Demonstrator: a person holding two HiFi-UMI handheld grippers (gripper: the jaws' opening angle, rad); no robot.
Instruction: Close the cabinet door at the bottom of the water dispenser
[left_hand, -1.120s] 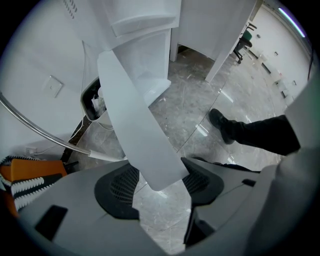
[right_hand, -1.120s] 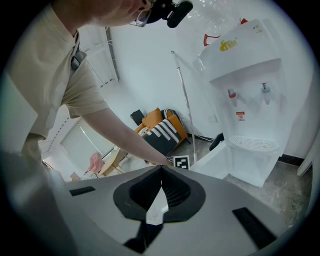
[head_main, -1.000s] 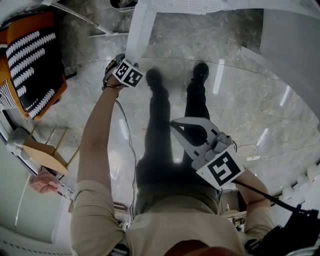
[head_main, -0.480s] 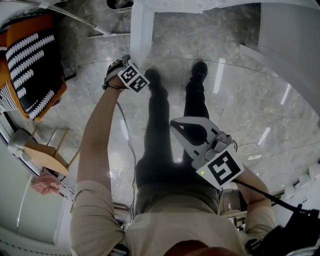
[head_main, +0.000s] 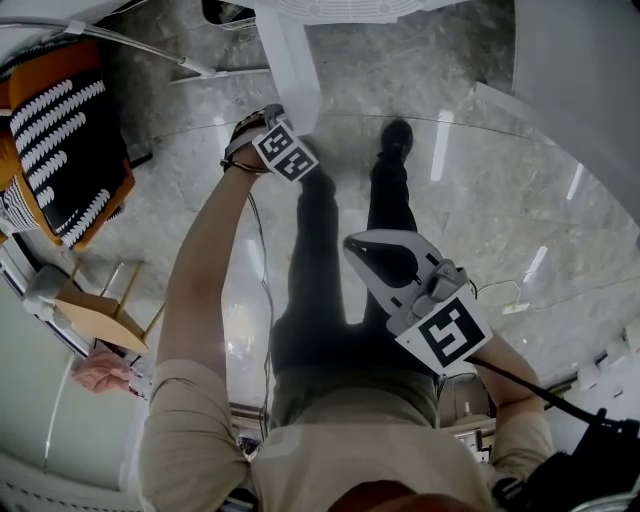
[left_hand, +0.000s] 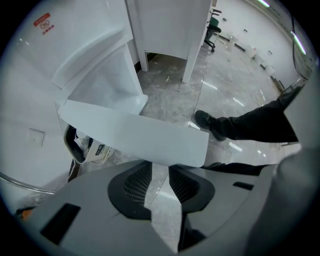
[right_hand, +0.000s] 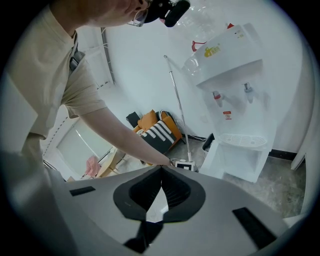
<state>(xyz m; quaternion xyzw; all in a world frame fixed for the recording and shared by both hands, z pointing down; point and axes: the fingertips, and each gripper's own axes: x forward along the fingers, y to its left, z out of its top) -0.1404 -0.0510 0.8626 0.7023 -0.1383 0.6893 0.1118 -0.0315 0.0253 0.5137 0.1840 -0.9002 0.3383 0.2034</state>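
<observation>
Left claw (left_hand: 160, 166) at top edge of swung-out white cabinet door (left_hand: 135, 137), jaws just narrowing, nothing between. Press edge squarely toward white water dispenser (left_hand: 75, 60). Right claw (right_hand: 160, 169) pinched together, empty.

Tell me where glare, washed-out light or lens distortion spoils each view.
Head view: ceiling-light streaks glare on the glossy floor. Left gripper view: the wide lens blackens the corners, while the cabinet door is sharp. Right gripper view: the white water dispenser nearly melts into the white wall.
</observation>
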